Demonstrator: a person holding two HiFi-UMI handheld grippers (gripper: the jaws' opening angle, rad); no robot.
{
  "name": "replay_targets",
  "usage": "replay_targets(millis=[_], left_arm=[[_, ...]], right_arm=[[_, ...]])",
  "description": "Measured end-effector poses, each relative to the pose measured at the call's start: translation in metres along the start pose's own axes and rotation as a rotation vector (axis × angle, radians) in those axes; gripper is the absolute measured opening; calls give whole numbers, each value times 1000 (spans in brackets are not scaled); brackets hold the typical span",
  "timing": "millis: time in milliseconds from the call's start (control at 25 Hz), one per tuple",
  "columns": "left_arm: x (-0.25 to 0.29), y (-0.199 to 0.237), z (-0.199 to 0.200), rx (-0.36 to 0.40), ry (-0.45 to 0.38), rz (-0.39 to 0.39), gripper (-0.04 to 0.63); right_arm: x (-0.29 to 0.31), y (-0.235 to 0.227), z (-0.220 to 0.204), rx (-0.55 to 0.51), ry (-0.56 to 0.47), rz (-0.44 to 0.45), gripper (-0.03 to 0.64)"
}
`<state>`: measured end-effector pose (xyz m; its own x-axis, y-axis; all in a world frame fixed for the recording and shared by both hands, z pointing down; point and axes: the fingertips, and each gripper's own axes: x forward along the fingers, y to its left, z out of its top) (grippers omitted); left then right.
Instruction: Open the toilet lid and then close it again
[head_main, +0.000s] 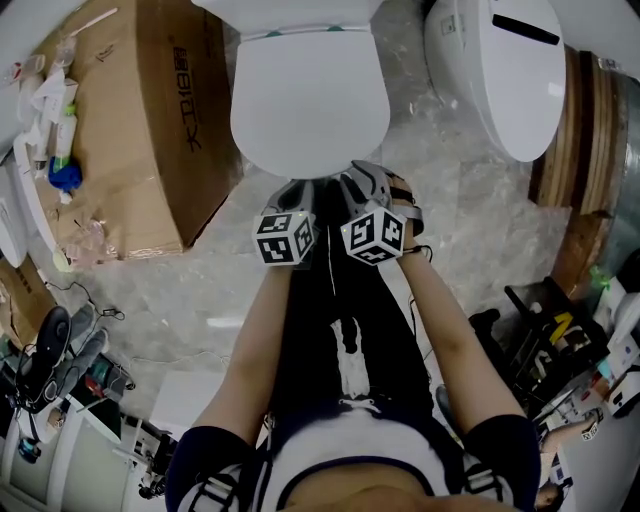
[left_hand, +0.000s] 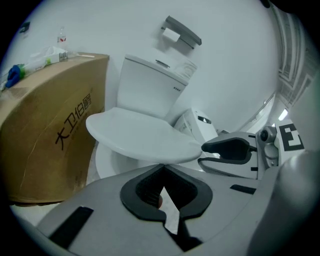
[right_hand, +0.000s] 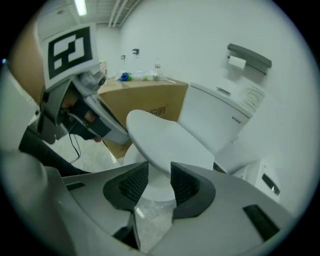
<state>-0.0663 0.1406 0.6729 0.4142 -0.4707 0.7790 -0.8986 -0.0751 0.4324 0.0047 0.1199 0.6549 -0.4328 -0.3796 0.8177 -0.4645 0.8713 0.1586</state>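
**Both grippers at the front rim of a closed toilet lid**

The toilet lid (head_main: 310, 110) lay down over the bowl, roughly level, with its rounded front edge towards the person. The cistern (left_hand: 150, 85) rose behind it against the white wall.

The left gripper (head_main: 297, 187) was at that front edge with its jaws shut together and nothing between them. In the left gripper view the tips sat just under the rim. Whether they touched it could not be told.

The right gripper (head_main: 362, 180) was close beside the left one, their marker cubes nearly touching. Its jaws stood wide apart. In the right gripper view the front of the lid showed in the gap beyond the pads, and neither pad pressed on it.

A cardboard box (head_main: 150, 120) stood on the floor (head_main: 470, 190) just beside the toilet, at the left in the head view. A second white toilet (head_main: 500, 70) stood at the right.
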Motion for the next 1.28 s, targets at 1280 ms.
replay_targets(millis=[1280], left_arm=[[38, 28, -72, 13, 115, 58, 6]], right_arm=[[56, 34, -66, 1587, -98, 450, 83]])
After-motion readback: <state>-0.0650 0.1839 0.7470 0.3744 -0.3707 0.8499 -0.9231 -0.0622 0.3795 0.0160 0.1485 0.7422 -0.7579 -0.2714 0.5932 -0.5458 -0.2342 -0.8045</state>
